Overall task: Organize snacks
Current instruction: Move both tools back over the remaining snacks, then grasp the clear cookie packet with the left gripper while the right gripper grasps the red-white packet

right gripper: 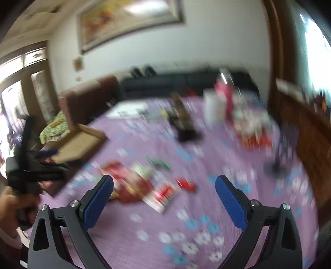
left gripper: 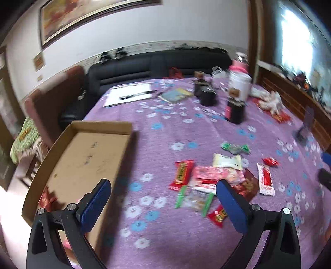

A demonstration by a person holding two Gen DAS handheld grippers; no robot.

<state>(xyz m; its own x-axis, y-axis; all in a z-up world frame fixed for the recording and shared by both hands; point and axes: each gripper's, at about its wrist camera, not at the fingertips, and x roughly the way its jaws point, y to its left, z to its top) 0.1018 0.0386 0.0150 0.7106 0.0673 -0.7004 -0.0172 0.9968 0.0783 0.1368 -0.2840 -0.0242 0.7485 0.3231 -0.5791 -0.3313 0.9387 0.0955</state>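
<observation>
Left wrist view: left gripper [left gripper: 163, 191] fingers wide apart, empty, snack pile [left gripper: 209, 180] just beyond right finger, cardboard box [left gripper: 86, 157] left. Right gripper [right gripper: 164, 186] fingers also wide, empty; blurred snacks lie beyond them.

A: What stood at the table's far end?
B: A white jar [left gripper: 240, 87], dark canisters [left gripper: 206, 93], a booklet [left gripper: 175, 95], and paper [left gripper: 130, 94] bearing a pen [left gripper: 137, 95].
A: And beyond the purple cloth [left gripper: 165, 128]?
B: A black sofa [left gripper: 157, 64] lay beneath a framed painting [left gripper: 82, 18].
</observation>
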